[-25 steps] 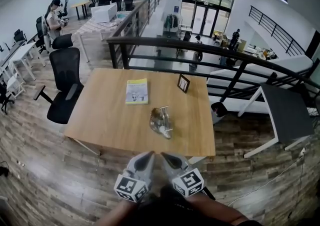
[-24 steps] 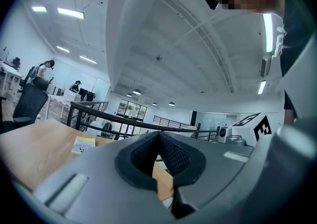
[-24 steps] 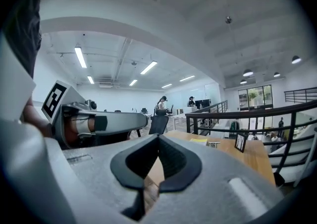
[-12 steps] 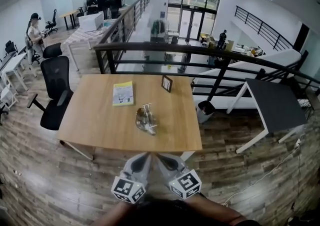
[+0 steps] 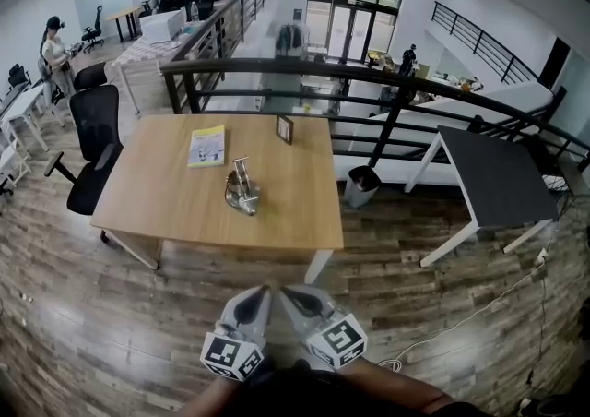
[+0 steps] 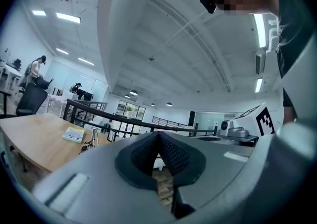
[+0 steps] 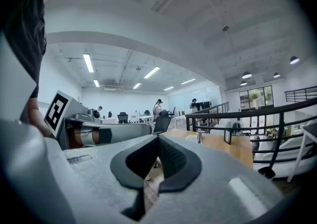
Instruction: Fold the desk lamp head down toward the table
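open-plan office, plank floor: in the head view the wooden table (image 5: 175, 212) lies ahead, with the desk lamp (image 5: 241, 192) near its middle, well apart from the left gripper (image 5: 259, 293) and right gripper (image 5: 288, 295). left gripper view: jaws together, empty. right gripper view: likewise. best to close in first, then steady the base while pressing the head; its hinge looks too small to read.

left gripper (image 5: 260, 294), right gripper (image 5: 290, 294) — closed

Grey left hand-held gripper (image 5: 259, 292), right hand-held gripper (image 5: 288, 292): black pads (image 6: 171, 153), white marker cubes (image 5: 230, 355); dark top (image 5: 304, 395).
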Demonstrator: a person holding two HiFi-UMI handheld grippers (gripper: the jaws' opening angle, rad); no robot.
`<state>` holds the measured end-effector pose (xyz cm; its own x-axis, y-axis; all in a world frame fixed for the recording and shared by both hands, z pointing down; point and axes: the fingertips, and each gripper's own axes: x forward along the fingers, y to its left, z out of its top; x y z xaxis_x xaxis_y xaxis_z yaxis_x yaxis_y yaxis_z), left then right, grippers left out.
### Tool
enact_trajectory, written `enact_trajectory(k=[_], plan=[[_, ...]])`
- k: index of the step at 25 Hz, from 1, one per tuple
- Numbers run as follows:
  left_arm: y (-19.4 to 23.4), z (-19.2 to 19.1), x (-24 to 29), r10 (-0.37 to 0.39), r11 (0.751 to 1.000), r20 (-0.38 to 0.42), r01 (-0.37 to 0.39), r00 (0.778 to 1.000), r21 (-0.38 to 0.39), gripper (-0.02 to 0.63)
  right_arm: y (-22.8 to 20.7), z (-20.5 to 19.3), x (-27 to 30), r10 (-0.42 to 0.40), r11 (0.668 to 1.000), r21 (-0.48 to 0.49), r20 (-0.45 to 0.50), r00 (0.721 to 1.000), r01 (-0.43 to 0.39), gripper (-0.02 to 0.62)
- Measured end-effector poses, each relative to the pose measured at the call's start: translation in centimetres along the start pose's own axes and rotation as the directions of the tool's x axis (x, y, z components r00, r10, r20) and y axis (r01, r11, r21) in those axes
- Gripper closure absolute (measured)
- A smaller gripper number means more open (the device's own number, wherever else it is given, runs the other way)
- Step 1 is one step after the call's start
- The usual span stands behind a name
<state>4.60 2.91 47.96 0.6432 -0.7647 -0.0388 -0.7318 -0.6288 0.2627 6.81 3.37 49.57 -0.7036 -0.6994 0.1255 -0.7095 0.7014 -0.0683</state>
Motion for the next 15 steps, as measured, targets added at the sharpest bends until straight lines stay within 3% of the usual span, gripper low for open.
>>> enact_trajectory(k=[6,15], plan=[[-4.4,-1.1,-1.0,0.002,1.0,0.002,-0.002,1.0,-0.011,0.604,1.3,-0.7,-4.6,0.021,1.0,0.0,-0.001,1.0,-0.021,0.594],[-7.7,-1.9,-1.0,0.003,1.0,0.005,-0.003,1.0,0.001,0.604,0.5,-1.3,-8.0,0.013,1.0,0.017,0.015,1.0,-0.013,0.594]])
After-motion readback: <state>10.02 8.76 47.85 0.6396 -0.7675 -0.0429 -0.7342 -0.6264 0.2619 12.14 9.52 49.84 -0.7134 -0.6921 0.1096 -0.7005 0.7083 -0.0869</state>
